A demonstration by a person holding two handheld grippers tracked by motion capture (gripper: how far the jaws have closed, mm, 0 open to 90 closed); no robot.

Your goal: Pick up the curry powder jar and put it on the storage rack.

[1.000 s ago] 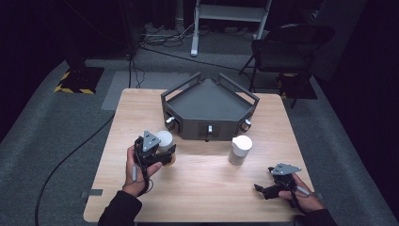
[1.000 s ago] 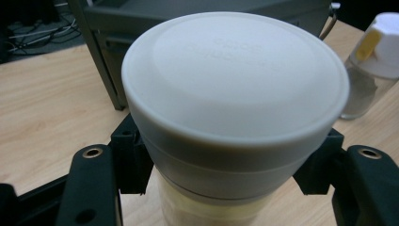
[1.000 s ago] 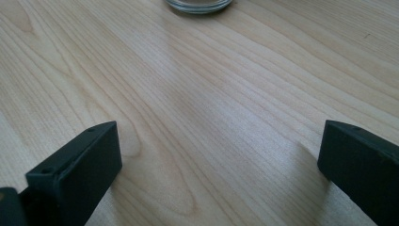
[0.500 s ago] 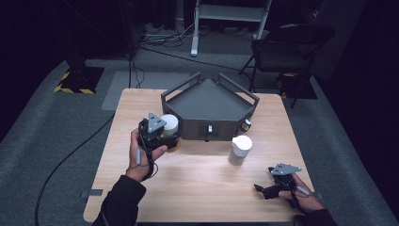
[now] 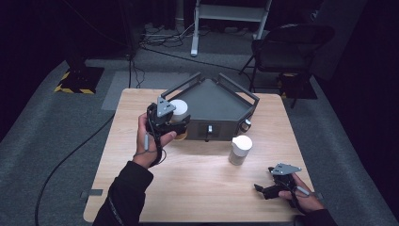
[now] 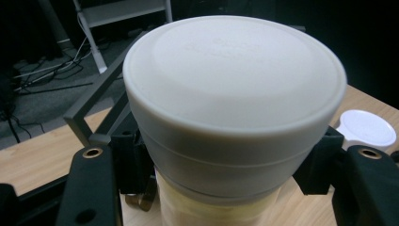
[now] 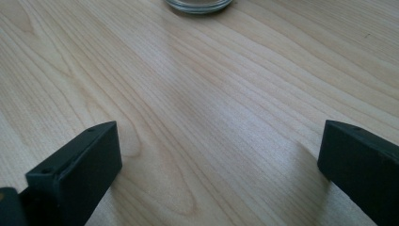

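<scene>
The left gripper point(image 5: 175, 123) is sitting left of centre in the high view, its jaws clamping a white-lidded jar point(image 5: 179, 113) just under the lid. In the left gripper view the jar point(image 6: 234, 113) is taking up the middle of the frame, the black pads pressing on either side where the white cap meets the yellowish body. The jar is being held clear of the wooden table point(image 5: 197, 188), close against the near left wall of the dark grey tray point(image 5: 221, 101).

Risks noted:

- The grip is lying high on the jar, at the lid line. If the cap is only loosely seated, the body may be working free and dropping.
- The jar is hanging right at the tray's rail. A carry that is too low would be striking the rail and twisting the jar between the pads.
- The tray floor looks sloped towards its front; a jar released there off-upright could be tipping or sliding.
- A second white-lidded jar point(image 5: 240, 149) is standing on the table just right of centre, near the tray's front corner. A wide swing of the forearm could be knocking it over.

The right gripper point(image 5: 275, 186) is resting at the lower right of the high view, jaws spread wide over bare wood and holding nothing; in the right gripper view a glass base point(image 7: 199, 4) is showing at the top edge.
</scene>
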